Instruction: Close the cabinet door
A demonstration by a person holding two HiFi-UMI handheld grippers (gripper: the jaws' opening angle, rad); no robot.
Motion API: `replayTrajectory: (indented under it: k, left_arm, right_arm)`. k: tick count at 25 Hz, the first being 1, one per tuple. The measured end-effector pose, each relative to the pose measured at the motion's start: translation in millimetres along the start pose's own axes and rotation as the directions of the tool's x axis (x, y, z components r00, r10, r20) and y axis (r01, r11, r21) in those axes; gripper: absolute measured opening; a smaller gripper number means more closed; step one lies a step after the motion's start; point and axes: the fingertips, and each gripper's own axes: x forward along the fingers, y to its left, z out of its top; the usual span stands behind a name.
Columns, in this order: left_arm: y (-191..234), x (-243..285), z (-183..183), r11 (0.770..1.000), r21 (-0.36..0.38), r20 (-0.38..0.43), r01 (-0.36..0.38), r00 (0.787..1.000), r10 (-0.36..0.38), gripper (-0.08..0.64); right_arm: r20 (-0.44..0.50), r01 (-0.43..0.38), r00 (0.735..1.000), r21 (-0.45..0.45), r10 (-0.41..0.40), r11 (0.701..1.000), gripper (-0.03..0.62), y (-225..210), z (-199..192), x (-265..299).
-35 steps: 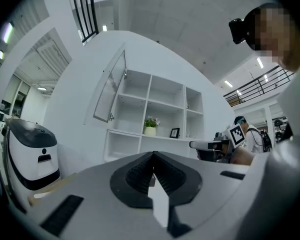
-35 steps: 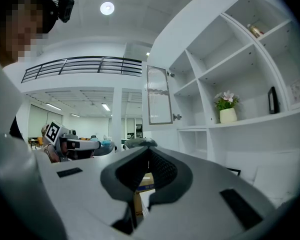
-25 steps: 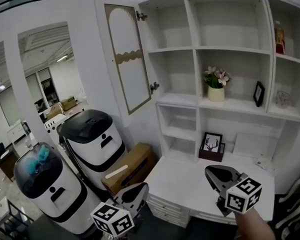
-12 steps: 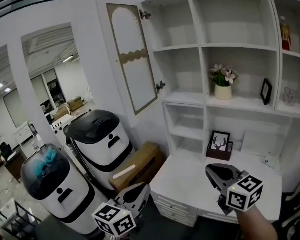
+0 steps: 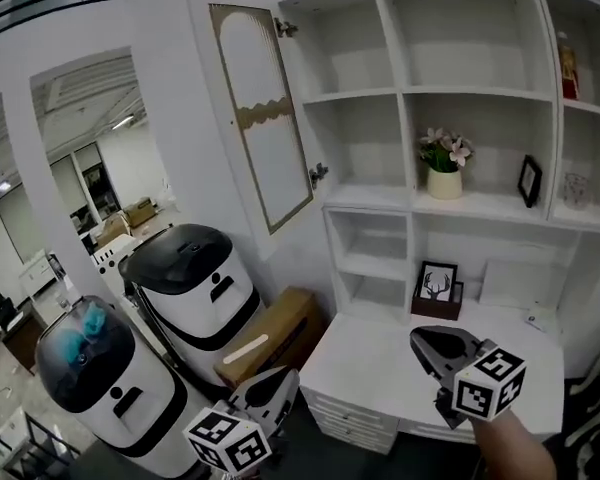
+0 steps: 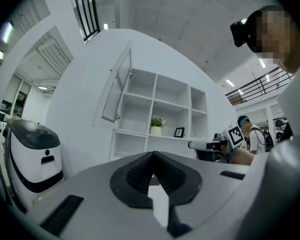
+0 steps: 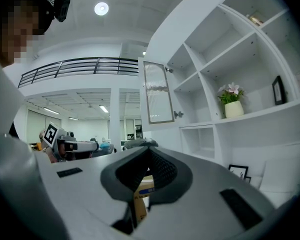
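Two closed tongs hang low before the white counter (image 5: 370,363): left tongs (image 5: 283,375) and right tongs (image 5: 421,340), each pinched together on nothing, as a second ago. The cabinet door (image 5: 263,118) still stands swung out left of the top shelf bay, and the shelves (image 5: 460,93) sit slightly further right in frame. Only the right gripper view shows a railed gallery (image 7: 80,66) overhead.
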Motion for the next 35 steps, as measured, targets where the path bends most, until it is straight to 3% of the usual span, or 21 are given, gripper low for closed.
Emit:
replayTrajectory:
  k: [15, 25, 35]
  left_arm:
    - [62, -10, 16, 1.000, 0.001, 0.003, 0.031, 1.000, -0.031, 0.005]
    - [125, -23, 12, 1.000, -0.027, -0.008, 0.007, 1.000, -0.007, 0.005]
    - [175, -28, 16, 0.999, -0.029, -0.010, 0.035, 0.999, -0.035, 0.005]
  right_arm:
    - [0.013, 0.023, 1.000, 0.005, -0.023, 1.000, 0.005, 24, 9, 58]
    - [-0.013, 0.002, 1.000, 0.021, -0.001, 1.000, 0.005, 45, -7, 122]
    - [-0.011, 0.019, 1.000, 0.022, -0.018, 1.000, 0.005, 67, -7, 176]
